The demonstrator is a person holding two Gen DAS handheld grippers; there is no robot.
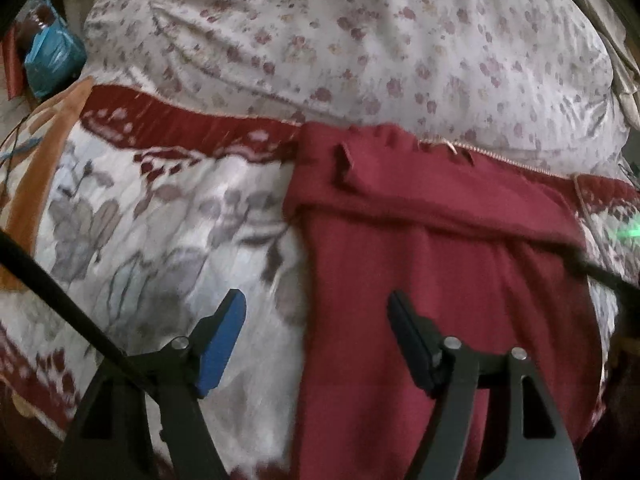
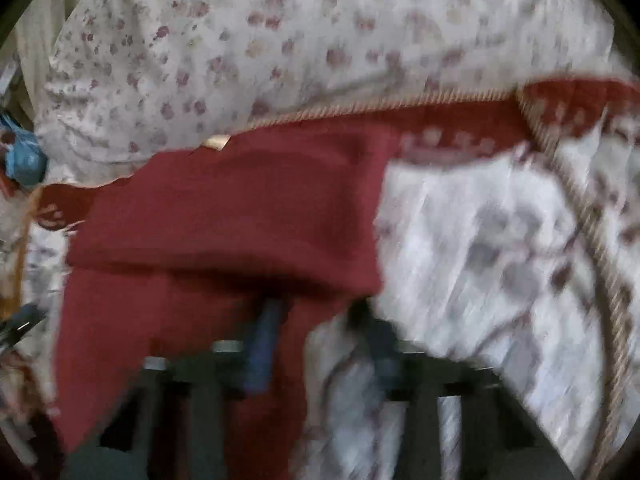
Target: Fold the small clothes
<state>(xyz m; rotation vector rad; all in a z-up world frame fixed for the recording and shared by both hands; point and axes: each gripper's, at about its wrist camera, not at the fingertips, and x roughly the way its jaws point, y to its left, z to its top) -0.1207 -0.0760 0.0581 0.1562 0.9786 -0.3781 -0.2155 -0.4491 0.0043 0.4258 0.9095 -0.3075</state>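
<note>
A dark red knit garment (image 1: 432,264) lies flat on a flowered bedspread (image 1: 152,216), its top part folded down across it. My left gripper (image 1: 316,312) is open and empty, straddling the garment's left edge, just above it. In the right wrist view the same garment (image 2: 224,216) lies left of centre. My right gripper (image 2: 316,312) is blurred; its jaws stand apart over the garment's lower right edge, under the folded flap, holding nothing that I can see.
A pillow or duvet with small pink flowers (image 1: 360,40) lies behind the garment. A blue bag (image 1: 52,60) sits at the far left. A black strap (image 1: 60,308) crosses the lower left. The bedspread has a corded border (image 2: 592,232) at right.
</note>
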